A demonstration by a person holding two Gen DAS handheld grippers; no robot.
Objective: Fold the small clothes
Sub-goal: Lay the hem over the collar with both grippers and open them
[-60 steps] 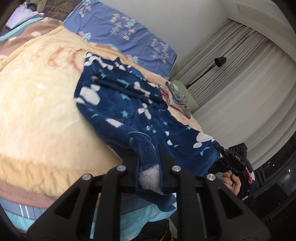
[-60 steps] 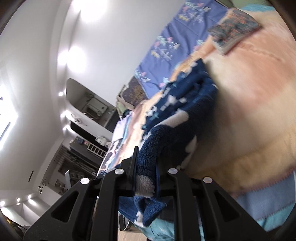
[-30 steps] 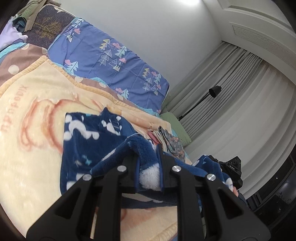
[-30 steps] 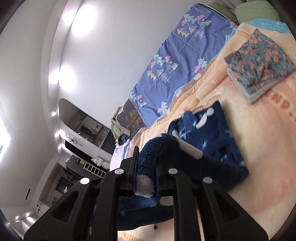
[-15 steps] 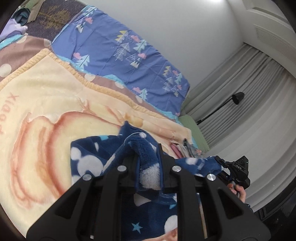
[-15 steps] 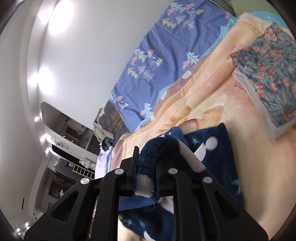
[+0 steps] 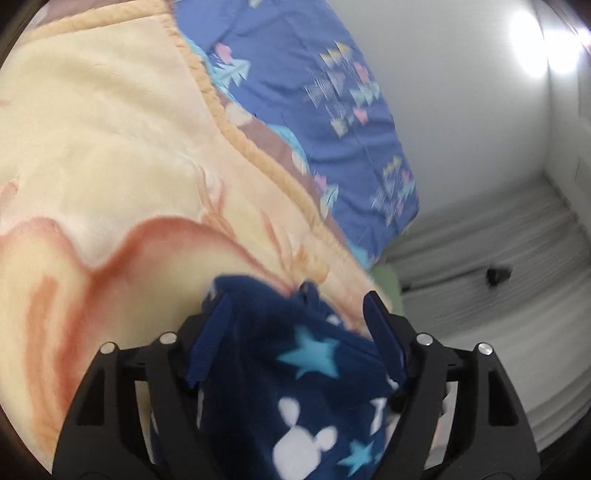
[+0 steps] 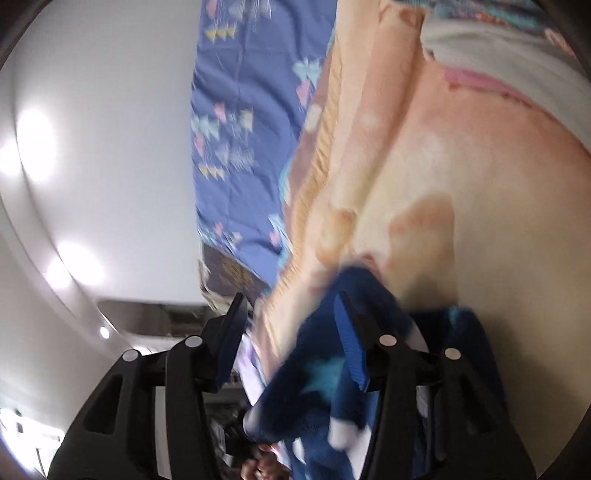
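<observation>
Releasing the navy star-printed fleece garment (image 7: 306,373) onto the peach plush blanket (image 7: 110,177) covering the bed: my left tool (image 7: 295,321) and right tool (image 8: 291,317) are opening, fleece loose between the jaws; I should pull both straight back, keeping the fold's edge flat.

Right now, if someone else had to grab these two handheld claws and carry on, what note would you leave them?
Left gripper: jaws opening, navy fleece garment loose between them, not pinched.
Right gripper: jaws opening too, the same garment's other corner lying by its right finger.
The garment sits on the peach blanket, far edge just laid down for a fold.
A floral folded piece shows at the blanket's far side.
Left: back both grippers out, check the fold, finish folding.
</observation>
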